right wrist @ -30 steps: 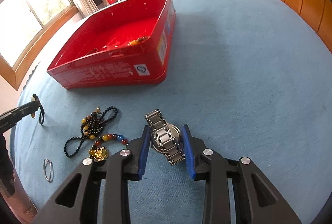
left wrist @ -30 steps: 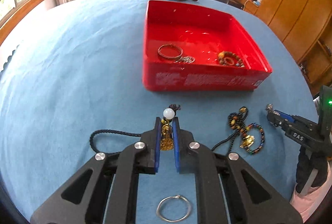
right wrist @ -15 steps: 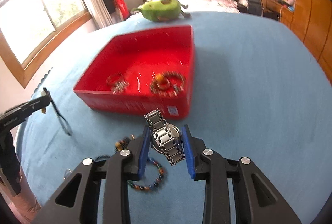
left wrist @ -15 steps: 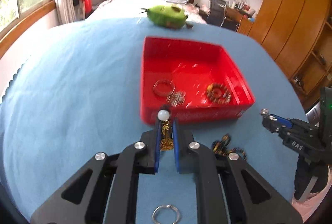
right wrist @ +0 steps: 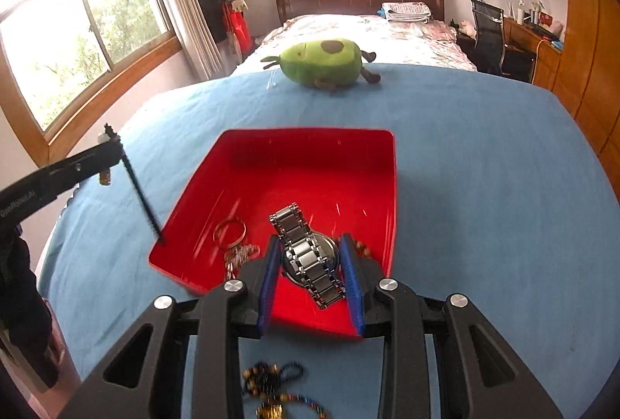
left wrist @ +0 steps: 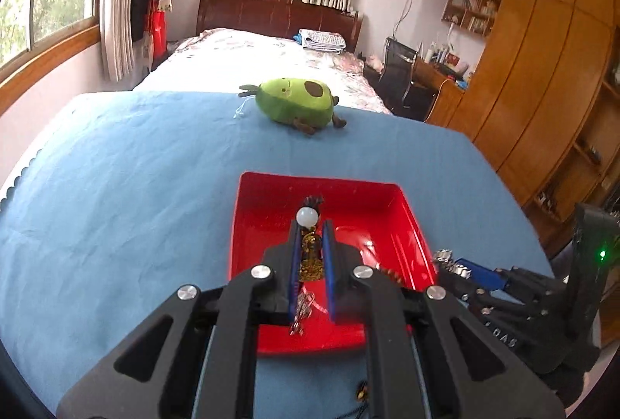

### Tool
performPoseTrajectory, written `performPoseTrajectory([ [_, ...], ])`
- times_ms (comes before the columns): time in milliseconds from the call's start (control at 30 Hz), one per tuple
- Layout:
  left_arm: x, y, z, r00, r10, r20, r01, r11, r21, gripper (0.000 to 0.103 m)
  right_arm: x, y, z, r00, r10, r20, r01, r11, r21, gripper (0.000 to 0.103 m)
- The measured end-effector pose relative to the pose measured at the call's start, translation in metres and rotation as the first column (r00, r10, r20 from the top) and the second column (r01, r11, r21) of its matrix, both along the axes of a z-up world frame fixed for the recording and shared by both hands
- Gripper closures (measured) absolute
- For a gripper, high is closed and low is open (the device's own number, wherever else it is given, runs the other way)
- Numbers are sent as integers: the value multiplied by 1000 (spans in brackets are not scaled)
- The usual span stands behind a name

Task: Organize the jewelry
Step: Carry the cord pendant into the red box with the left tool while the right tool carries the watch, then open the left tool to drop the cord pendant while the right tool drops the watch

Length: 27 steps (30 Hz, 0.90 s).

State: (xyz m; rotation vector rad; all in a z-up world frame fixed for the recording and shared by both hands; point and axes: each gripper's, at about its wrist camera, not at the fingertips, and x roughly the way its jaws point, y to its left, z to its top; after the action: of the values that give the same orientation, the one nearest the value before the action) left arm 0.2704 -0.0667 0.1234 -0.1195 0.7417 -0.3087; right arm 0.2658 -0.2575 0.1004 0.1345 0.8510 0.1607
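Left hand-held gripper clamped tight on gold pendant, white bead on top, black cord hanging. Right hand-held gripper grips silver watch. Both above red tray; ring inside, other contents blurred. Bead strands cut off below. Blue-clothed desk, avocado plush, bed behind.

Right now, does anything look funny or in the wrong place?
Yes. A green avocado plush toy lies on the blue cloth beyond the red tray. It isn't jewelry. A beaded necklace lies outside the tray too.
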Motion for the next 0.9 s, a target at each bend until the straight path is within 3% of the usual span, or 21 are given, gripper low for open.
performPoseTrajectory([
  [367, 58, -17, -74, 992, -3, -127, 6, 1000, 29, 94, 43, 3, -40, 997, -11, -78, 11, 1000, -10, 72],
  [700, 85, -30, -111, 979, -36, -202, 48, 997, 59, 92, 61, 2, -70, 992, -28, -127, 27, 1000, -12, 72],
  [767, 85, -30, -112, 979, -38, -199, 52, 997, 64, 83, 59, 0, -71, 992, -29, -122, 30, 1000, 6, 70],
  [800, 85, -29, -110, 979, -37, -198, 49, 997, 56, 62, 62, -1, -69, 993, -29, -115, 30, 999, 12, 69],
  [833, 84, -27, -109, 981, -31, -194, 40, 998, 41, 50, 59, -3, -67, 994, -28, -106, 30, 999, 15, 66],
  [900, 79, -23, -102, 986, -13, -168, 20, 999, 35, 49, 53, -4, -59, 996, -29, -82, 30, 999, 12, 66],
])
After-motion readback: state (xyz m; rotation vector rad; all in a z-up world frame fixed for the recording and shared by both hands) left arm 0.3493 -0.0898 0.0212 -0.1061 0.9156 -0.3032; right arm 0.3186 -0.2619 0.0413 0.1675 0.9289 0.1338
